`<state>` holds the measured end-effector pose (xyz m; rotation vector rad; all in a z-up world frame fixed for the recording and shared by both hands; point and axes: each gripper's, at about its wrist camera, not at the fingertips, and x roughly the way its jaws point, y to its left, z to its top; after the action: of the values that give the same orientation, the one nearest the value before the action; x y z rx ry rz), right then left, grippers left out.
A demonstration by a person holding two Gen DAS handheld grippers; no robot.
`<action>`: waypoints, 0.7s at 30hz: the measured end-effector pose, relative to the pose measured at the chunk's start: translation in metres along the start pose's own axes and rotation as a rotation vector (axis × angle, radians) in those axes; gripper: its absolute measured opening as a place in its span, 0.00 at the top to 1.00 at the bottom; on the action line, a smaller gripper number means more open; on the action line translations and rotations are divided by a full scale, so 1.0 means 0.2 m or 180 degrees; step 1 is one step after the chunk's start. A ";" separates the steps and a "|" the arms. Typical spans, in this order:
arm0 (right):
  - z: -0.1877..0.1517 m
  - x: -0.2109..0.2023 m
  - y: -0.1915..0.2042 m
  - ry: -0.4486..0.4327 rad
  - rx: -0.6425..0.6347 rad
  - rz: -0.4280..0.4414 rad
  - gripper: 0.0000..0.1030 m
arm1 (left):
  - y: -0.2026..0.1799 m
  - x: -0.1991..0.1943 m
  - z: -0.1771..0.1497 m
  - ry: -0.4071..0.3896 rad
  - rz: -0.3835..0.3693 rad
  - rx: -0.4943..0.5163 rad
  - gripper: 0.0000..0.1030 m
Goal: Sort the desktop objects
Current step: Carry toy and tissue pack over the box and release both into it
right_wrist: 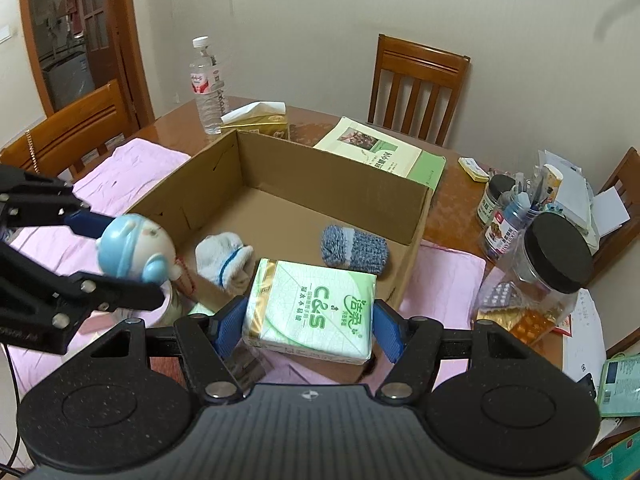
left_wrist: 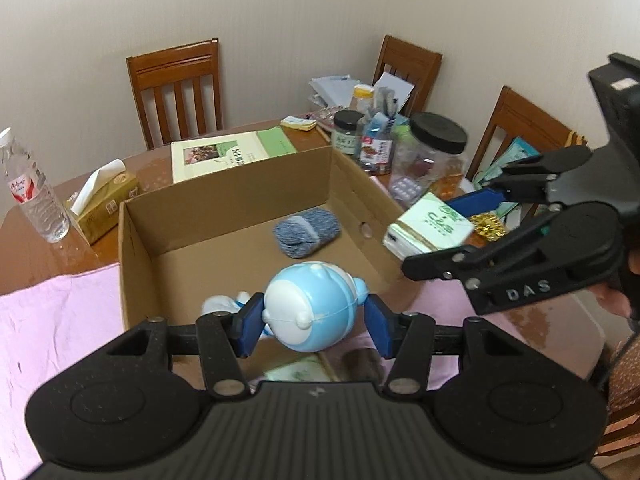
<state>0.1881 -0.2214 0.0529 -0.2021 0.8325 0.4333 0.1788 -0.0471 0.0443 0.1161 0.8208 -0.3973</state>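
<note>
Blue pads of the left gripper [left_wrist: 312,326] clamp a blue-and-white toy figure [left_wrist: 310,306] just above the near wall of the cardboard box [left_wrist: 224,200]. Beside it, the right gripper [right_wrist: 308,330] squeezes a green tissue pack [right_wrist: 312,304] over the same wall. Inside the box lie a blue-grey rolled sock [right_wrist: 354,249] and a white sock [right_wrist: 226,262].

A wooden worktop [right_wrist: 448,200] is partly covered by a pink cloth [right_wrist: 132,160]. Wooden chairs [right_wrist: 416,88] stand around it against a cream wall [right_wrist: 320,8]. Behind one chair [right_wrist: 72,128] a wood-framed glass door [right_wrist: 76,20] shows in the right wrist view. Another chair [left_wrist: 178,88] faces the worktop's far edge.
</note>
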 end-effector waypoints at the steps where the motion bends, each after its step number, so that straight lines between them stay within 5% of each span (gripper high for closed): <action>1: 0.02 0.02 0.00 0.0012 0.0017 -0.0004 0.31 | 0.03 0.02 0.02 0.0012 -0.0008 0.0011 0.49; 11: 0.16 0.14 0.06 0.0009 0.0133 -0.0091 0.30 | 0.18 0.14 0.13 0.0060 -0.0035 0.0090 0.49; 17: 0.18 0.14 0.07 -0.0024 0.0287 -0.0125 0.13 | 0.25 0.20 0.17 0.0082 -0.0068 0.0109 0.48; 21: 0.18 0.14 0.07 0.0017 0.0322 -0.0218 0.12 | 0.27 0.23 0.19 0.0056 -0.0065 0.0092 0.12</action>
<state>0.2226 -0.1893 0.0548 -0.1378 0.8482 0.3256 0.2541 -0.0205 0.0339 0.1383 0.8344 -0.4280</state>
